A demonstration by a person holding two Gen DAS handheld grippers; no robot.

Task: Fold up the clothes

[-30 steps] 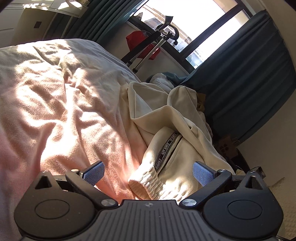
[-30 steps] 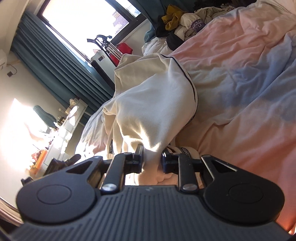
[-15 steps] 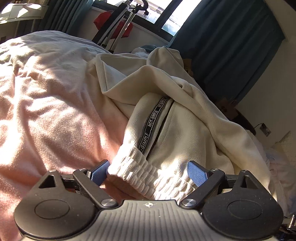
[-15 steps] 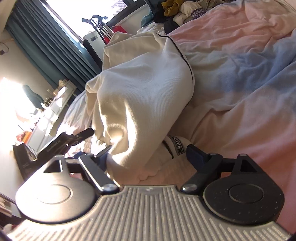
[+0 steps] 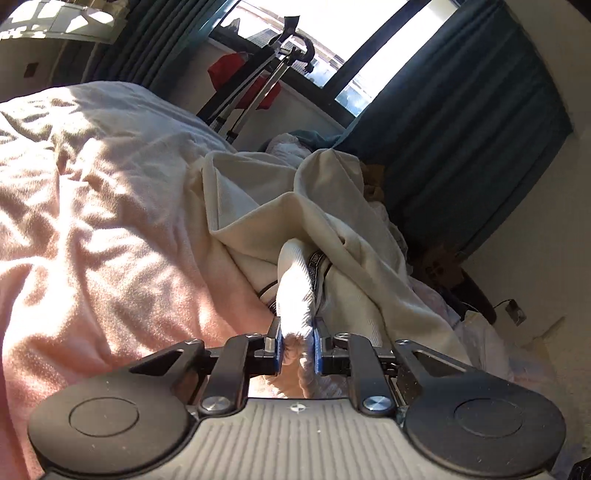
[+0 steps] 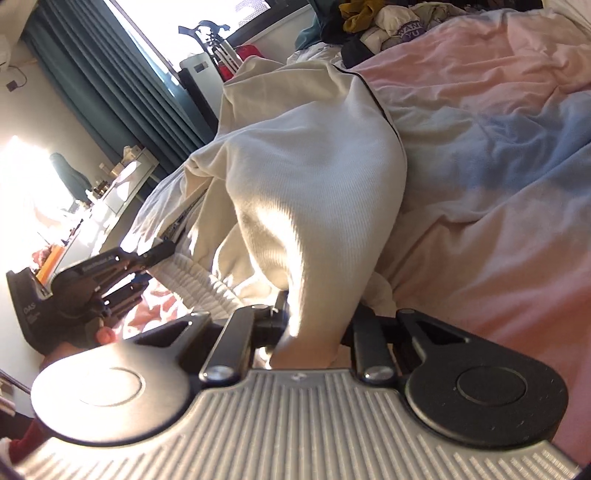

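Observation:
A cream garment (image 5: 295, 206) with a ribbed elastic hem and a black lettered stripe (image 5: 317, 260) lies bunched on the pink bed cover (image 5: 110, 236). My left gripper (image 5: 297, 345) is shut on its ribbed hem and holds it up. In the right wrist view the same cream garment (image 6: 310, 177) rises in a mound. My right gripper (image 6: 314, 328) is shut on a fold of it, the cloth hiding the pads. The left gripper (image 6: 155, 254) shows at the left of that view, pinching the ribbed hem (image 6: 199, 280).
A pile of other clothes (image 6: 384, 22) lies at the far end of the bed. A folded metal stand (image 5: 258, 77) with red cloth leans by the window. Dark teal curtains (image 5: 461, 147) hang behind. A dresser (image 6: 92, 221) stands beside the bed.
My left gripper closed on the ribbed hem and lifted it. My right gripper opened half a second ago, then closed again on a fold of the garment.

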